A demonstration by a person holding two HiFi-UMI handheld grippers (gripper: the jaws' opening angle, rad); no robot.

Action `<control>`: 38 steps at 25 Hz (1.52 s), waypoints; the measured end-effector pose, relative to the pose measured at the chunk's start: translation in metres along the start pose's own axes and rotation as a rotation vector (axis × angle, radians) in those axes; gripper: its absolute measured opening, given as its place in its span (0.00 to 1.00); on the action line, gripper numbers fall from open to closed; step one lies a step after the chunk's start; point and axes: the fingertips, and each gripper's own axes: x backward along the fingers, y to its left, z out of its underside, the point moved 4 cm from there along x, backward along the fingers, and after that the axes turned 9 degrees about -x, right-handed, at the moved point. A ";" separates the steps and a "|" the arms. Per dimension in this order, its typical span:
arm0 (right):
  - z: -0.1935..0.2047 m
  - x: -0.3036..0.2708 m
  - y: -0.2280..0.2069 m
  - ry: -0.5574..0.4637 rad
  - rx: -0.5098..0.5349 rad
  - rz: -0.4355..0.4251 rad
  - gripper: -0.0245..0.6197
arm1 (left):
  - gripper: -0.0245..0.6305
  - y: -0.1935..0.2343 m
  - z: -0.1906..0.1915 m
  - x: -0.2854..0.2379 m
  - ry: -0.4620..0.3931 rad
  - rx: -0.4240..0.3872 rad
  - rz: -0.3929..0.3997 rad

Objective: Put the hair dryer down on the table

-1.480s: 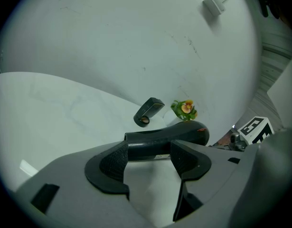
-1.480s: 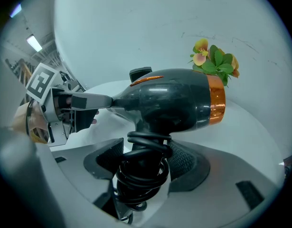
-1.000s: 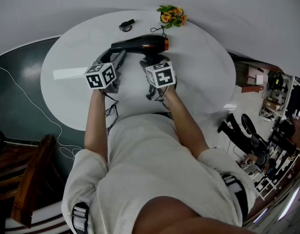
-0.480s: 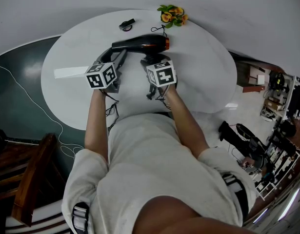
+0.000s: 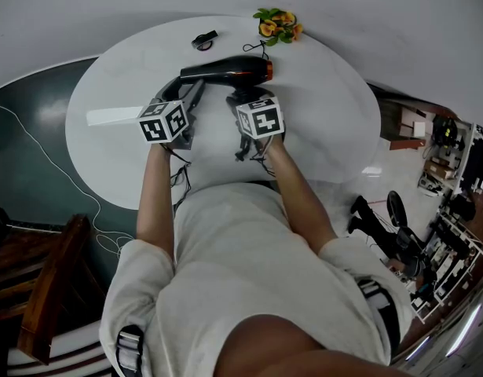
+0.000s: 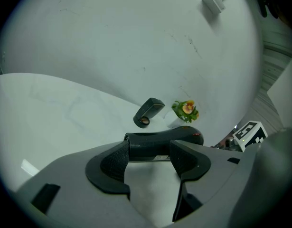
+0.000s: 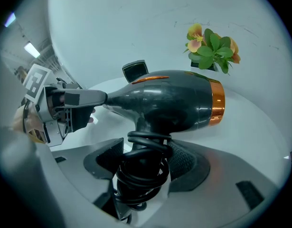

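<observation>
White table (image 5: pixel 320 112), hair dryer (image 5: pixel 225 71) unmoved — left gripper (image 6: pixel 150 156) clenching nozzle (image 6: pixel 148 142), right gripper (image 7: pixel 146 163) (handle (image 7: pixel 144 175)) clenched too.

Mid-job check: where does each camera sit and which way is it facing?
Head view: on the person's head, facing steeply down at the table; shows torso, forearms, left gripper and right gripper.
Left gripper view: on the left gripper, facing along its jaws, shut on the hair dryer nozzle, toward the flowers.
Right gripper view: on the right gripper, facing along jaws shut on the hair dryer handle; left gripper at left.
Shared: both gripper views show hair dryer and flowers.
</observation>
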 end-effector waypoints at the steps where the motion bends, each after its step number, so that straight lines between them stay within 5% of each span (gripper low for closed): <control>1: 0.000 0.000 0.000 0.002 -0.001 0.000 0.47 | 0.47 0.000 0.000 0.000 0.000 0.001 0.000; 21: 0.003 -0.005 -0.003 0.002 -0.024 0.001 0.47 | 0.47 -0.001 0.000 0.000 0.008 -0.014 0.003; 38: 0.009 0.001 -0.003 -0.122 -0.070 0.043 0.48 | 0.46 -0.001 0.009 0.012 0.009 -0.048 -0.047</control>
